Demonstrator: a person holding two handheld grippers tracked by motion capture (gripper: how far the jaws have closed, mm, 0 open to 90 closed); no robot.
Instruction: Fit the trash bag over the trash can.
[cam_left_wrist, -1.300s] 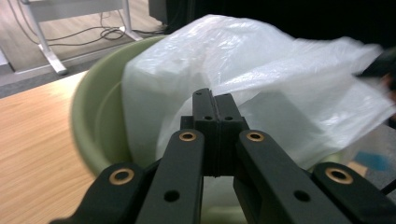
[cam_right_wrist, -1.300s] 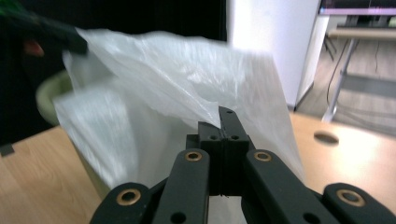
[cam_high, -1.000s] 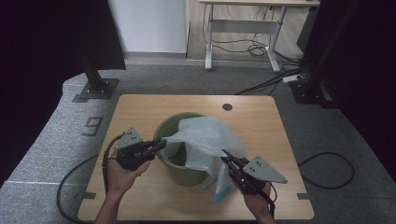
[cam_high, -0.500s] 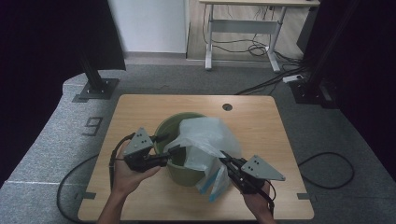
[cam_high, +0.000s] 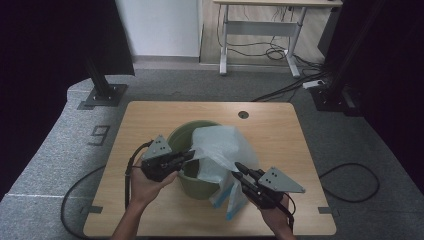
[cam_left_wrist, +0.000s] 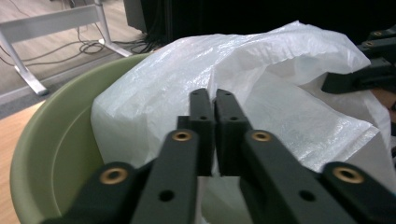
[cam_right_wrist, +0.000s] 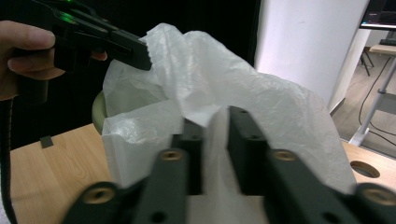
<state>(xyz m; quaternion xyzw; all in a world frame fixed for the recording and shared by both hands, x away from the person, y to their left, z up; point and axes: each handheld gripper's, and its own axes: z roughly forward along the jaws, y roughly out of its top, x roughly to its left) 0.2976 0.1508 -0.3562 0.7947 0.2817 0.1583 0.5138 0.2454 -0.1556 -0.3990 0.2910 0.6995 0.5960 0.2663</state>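
A pale green bin (cam_high: 181, 134) stands in the middle of the wooden table, with a white plastic bag (cam_high: 220, 145) draped in and over its right side. My left gripper (cam_high: 190, 154) reaches in from the left and is shut on the bag's upper edge. In the left gripper view its jaws (cam_left_wrist: 213, 95) are pressed together against the bag (cam_left_wrist: 289, 93), above the bin's rim (cam_left_wrist: 51, 140). My right gripper (cam_high: 237, 167) sits at the bag's lower right. Its jaws (cam_right_wrist: 215, 116) have just been opening and stand apart with a fold of bag (cam_right_wrist: 261, 98) between them. The left gripper (cam_right_wrist: 140, 53) pinches the bag's far edge.
The table (cam_high: 280, 125) has a round cable hole (cam_high: 243, 114) at the back. Black stand bases (cam_high: 102, 92) (cam_high: 332, 97) flank the table on the grey floor. A white desk frame (cam_high: 260, 25) with cables under it stands behind.
The left gripper has moved right to the bag's edge, opened and shut on it. The bag's top has shifted slightly. The right hand has stayed in place.
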